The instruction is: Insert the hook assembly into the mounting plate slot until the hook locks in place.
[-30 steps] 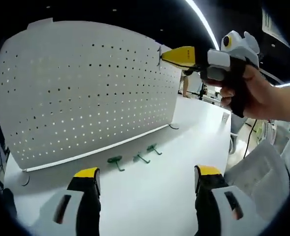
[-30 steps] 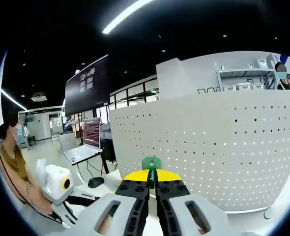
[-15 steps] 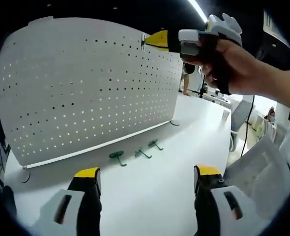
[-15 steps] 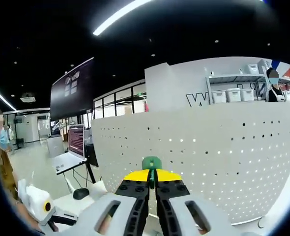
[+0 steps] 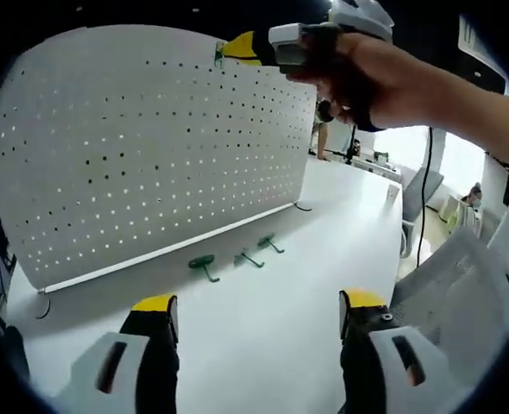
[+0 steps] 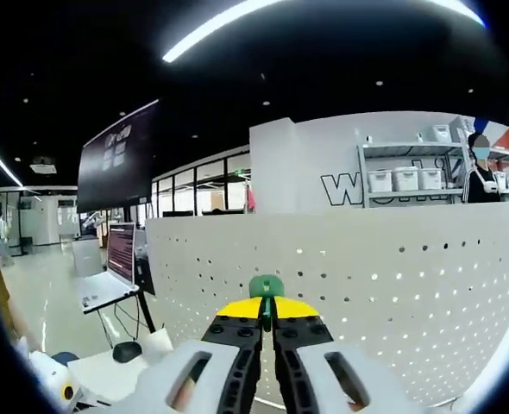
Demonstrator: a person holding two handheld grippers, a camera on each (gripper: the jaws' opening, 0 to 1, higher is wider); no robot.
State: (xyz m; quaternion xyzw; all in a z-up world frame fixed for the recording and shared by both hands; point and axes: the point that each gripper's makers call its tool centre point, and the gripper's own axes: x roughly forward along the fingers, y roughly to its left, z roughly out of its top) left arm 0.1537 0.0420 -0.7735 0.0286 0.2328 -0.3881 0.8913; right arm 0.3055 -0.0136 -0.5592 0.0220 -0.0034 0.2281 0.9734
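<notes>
A white perforated mounting plate (image 5: pixel 151 147) stands upright on the white table (image 5: pixel 263 319). My right gripper (image 5: pixel 233 49), held by a hand, is up near the plate's top edge, shut on a green hook (image 5: pixel 219 53). In the right gripper view my right gripper (image 6: pixel 267 309) grips the green hook (image 6: pixel 266 285) in front of the plate (image 6: pixel 367 302). Three more green hooks (image 5: pixel 203 264) (image 5: pixel 248 259) (image 5: pixel 270 245) lie on the table at the plate's foot. My left gripper (image 5: pixel 254 310) is open low over the table, holding nothing.
The plate rests on small wire feet (image 5: pixel 303 207). A person's hand and arm (image 5: pixel 410 82) reach in from the right of the left gripper view. Beyond the plate in the right gripper view are a dark screen (image 6: pixel 116 155) and shelving with boxes (image 6: pixel 410 177).
My right gripper has carried the hook up and leftward along the plate, now at its top edge. The left gripper has stayed put.
</notes>
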